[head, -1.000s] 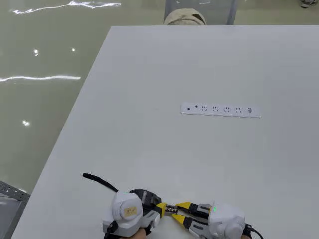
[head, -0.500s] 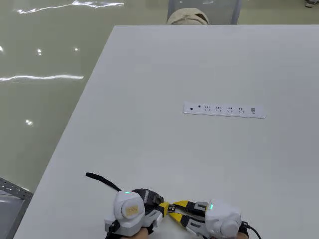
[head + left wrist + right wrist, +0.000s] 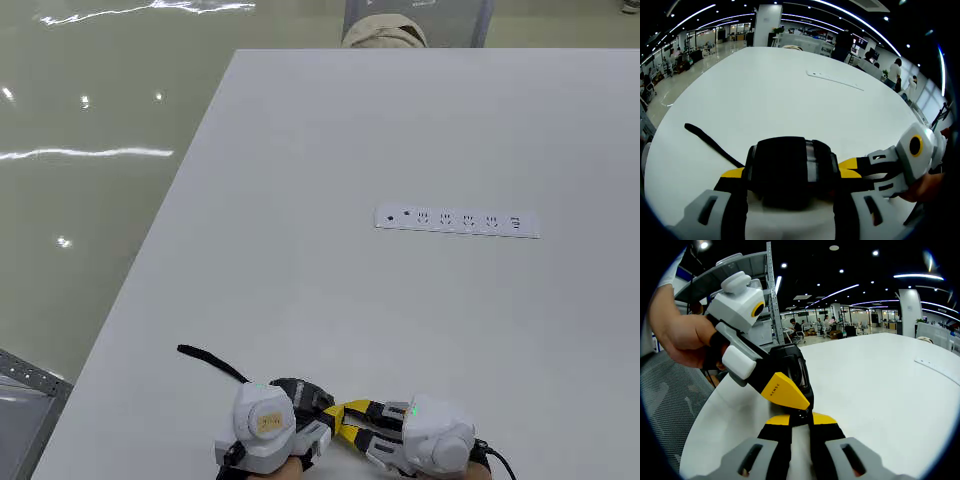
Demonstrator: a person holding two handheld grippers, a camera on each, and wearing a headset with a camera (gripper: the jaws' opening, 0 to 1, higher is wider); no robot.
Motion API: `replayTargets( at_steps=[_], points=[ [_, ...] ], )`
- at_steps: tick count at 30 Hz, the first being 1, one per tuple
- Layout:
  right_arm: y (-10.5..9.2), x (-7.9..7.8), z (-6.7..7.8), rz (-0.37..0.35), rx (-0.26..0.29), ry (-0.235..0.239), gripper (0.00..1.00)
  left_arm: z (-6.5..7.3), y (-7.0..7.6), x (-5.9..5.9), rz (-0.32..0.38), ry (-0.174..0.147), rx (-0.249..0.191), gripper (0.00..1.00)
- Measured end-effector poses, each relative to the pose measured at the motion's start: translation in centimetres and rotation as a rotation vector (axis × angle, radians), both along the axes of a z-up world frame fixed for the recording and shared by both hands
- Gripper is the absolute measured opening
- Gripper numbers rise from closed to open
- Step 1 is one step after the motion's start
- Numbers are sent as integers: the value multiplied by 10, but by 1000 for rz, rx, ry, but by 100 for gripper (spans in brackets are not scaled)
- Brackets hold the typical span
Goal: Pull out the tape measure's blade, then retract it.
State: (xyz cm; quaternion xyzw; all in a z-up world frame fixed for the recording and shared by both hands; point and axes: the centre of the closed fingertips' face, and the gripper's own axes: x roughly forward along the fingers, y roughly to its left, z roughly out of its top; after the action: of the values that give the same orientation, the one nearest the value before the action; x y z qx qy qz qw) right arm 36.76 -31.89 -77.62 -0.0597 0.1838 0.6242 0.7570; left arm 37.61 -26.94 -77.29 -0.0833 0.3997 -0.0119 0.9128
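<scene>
Tape measure (image 3: 298,393) sits near the table's (image 3: 400,130) front edge, its black case clamped between the left gripper's (image 3: 791,175) yellow jaws, its strap (image 3: 205,362) trailing left. The right gripper's (image 3: 800,416) jaws are drawn narrow, tips against the case's mouth; whether they pinch the blade's hook I cannot tell. A power strip (image 3: 457,221) lies well beyond.

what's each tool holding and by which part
Left tool grips the tape measure by its case; right tool pinches the blade tip at the case mouth.
</scene>
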Motion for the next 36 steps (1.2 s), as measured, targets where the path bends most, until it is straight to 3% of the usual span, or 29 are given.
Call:
replayTargets(
  at_steps=[24,27,33,36],
  points=[
    [-2,0,-3,-21,-1,15,15,-1,-1,1,-25,-7,16,70],
    [-3,0,-1,-29,-6,17,16,1,-2,3,-56,-13,39,71],
    [-6,0,3,-28,2,20,27,-2,-2,1,-111,-8,74,70],
    [-4,-3,2,-15,0,14,35,0,-1,0,-116,-9,63,69]
  ],
)
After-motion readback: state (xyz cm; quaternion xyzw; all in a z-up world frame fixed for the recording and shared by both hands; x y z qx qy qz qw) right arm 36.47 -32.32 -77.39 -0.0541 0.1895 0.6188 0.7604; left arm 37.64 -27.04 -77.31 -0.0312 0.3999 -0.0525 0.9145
